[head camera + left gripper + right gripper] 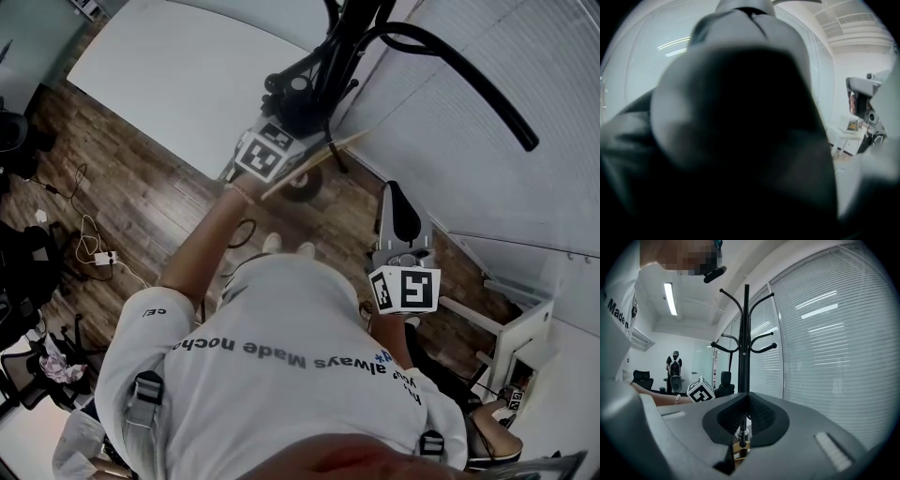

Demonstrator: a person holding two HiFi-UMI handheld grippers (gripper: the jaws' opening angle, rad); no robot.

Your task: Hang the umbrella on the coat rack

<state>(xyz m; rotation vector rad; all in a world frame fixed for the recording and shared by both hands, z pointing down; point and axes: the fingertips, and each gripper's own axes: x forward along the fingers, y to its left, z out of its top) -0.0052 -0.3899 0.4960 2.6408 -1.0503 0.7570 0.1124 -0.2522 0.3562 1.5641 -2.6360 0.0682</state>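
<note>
Locating the umbrella [298,94] as a black folded bundle sitting close against the pole of the coat rack [746,324], directly ahead of the left tongs [284,122] and below the lower hooks [767,347]. Failing to read the spread of the left tongs: seeing only a dark blurred mass filling the left gripper view right up to the lens, and finding the tips masked by the marker cube in the head view. Judging the bundle to be lying at or between those tongs, without confirming any pad pressure. Recording the right tongs [397,208] as drawn together at the tips, carrying nothing, pointing level at the pole and standing well apart from it. Judging the step in hand to be the seating of the umbrella on a hook, not yet verifiable as done from these views. Recommending holding on until sensing the weight bearing fully on the hook, then easing the left tongs apart gradually. Recommending withdrawing straight back along the line of approach, never sideways, avoiding dragging the bundle off again. Flagging a pale wooden strip [314,161] angling past the pole just beside the left tongs as a likely snag. Advising keeping the right tongs ready nearby for steadying the pole against tipping.
</note>
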